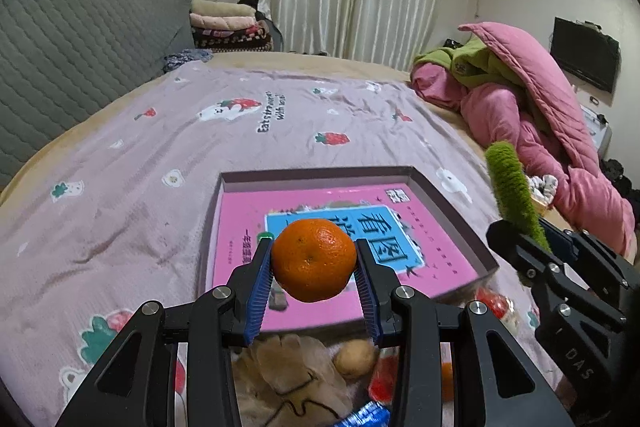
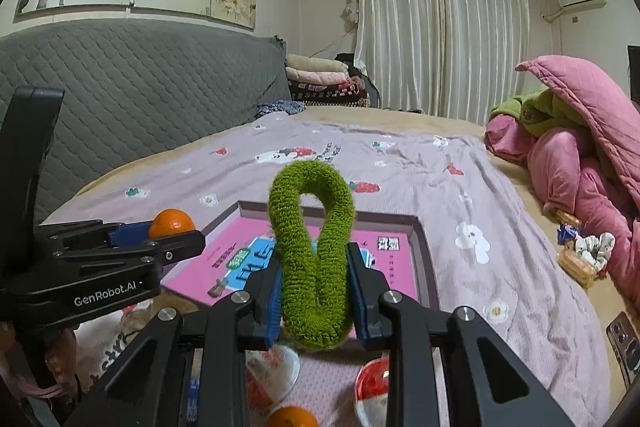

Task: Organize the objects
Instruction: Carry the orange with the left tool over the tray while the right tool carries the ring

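My left gripper [image 1: 314,265] is shut on an orange mandarin [image 1: 314,259], held above the bed in front of a shallow box [image 1: 452,211] that holds a pink book [image 1: 360,239]. My right gripper [image 2: 314,283] is shut on a fuzzy green loop, a scrunchie [image 2: 310,227], which stands up between its blue pads. In the right wrist view the left gripper [image 2: 172,235] with the mandarin [image 2: 172,223] shows at the left. In the left wrist view the green scrunchie [image 1: 514,191] and the right gripper's body show at the right.
A lilac strawberry-print blanket [image 1: 160,155] covers the bed. Below the grippers lie a tan glove [image 1: 296,371], another mandarin [image 2: 292,417], snack cups [image 2: 374,383] and wrapped snacks. Pink and green bedding [image 1: 520,99] is heaped at the right. A phone [image 2: 626,343] lies near the bed's right edge.
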The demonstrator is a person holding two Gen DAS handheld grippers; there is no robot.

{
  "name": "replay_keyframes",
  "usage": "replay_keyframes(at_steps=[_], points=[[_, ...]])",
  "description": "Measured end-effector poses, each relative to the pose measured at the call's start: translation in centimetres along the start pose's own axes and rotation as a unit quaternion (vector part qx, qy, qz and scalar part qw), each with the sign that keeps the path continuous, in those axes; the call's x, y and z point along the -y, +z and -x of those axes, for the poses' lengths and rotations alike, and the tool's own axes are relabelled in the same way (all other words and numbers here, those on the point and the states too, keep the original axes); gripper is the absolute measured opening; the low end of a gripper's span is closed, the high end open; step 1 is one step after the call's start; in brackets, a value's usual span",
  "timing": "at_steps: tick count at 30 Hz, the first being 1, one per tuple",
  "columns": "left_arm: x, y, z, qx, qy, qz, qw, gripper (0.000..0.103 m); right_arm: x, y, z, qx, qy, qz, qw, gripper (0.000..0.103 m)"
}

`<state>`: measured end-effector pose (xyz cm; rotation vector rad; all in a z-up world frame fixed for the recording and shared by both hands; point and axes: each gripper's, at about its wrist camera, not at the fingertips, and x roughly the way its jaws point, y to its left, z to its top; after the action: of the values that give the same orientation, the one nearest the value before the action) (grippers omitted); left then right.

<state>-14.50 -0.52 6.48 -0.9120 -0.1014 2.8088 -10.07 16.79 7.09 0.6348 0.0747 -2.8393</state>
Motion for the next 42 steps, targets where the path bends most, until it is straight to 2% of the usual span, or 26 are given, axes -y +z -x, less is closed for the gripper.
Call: replay_keyframes(at_steps=[11,20,35,42], points=[[-0.3,2.8,-1.4,0.016,0.010,-0.005,0.9998,0.040,0.7,2.0,-1.4,0.012,0.001,0.002,1.000,0.029],[-0.6,4.3,-3.1,0.012,0.011,-0.009,0.9998,0.041,0.9,3.4,-3.2,0.013,-0.001,0.007,1.000,0.029],[-2.7,4.2,-8.7,-0.059,0.010,0.014,0.9981,0.041,2.1,3.3,-6.9,-0.032,-0.016,0.023,0.999,0.029],[-2.7,2.7,-10.4,-0.093,-0.003,0.019,0.9955,0.041,3.5,2.1,-9.2,-0.091,-0.018,0.015,0.996,0.029]])
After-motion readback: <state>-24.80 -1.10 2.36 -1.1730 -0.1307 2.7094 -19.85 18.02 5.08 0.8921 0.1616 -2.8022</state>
